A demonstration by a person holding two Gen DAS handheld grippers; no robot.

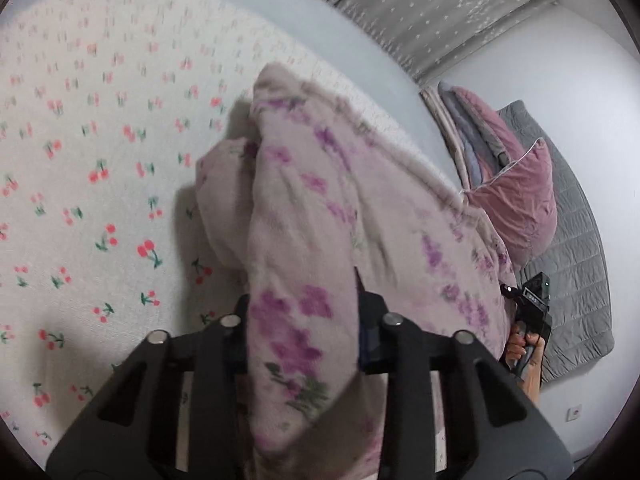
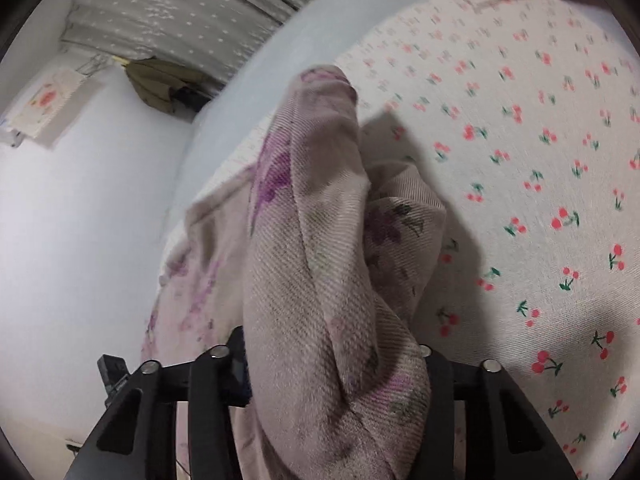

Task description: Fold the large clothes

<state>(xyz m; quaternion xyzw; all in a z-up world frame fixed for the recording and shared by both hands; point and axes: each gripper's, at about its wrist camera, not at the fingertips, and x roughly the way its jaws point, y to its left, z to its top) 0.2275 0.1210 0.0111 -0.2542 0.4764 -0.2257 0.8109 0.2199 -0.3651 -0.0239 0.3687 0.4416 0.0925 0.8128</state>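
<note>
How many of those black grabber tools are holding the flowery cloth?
2: the left gripper and the right gripper each clamp a bunched fold of the floral garment above the cherry-print sheet.

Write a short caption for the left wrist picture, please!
Left gripper pinching a bunched purple-flowered garment above the cherry-print sheet.

We see a pale pink garment point(image 1: 304, 216) printed with purple flowers and green leaves. At nine o'clock of it lies a white sheet point(image 1: 80, 160) dotted with red cherries on green stems. At two o'clock sit a pink cushion point(image 1: 516, 200) and grey quilt point(image 1: 576, 264). Grey curtains point(image 2: 168, 4) carry white flecks.
</note>
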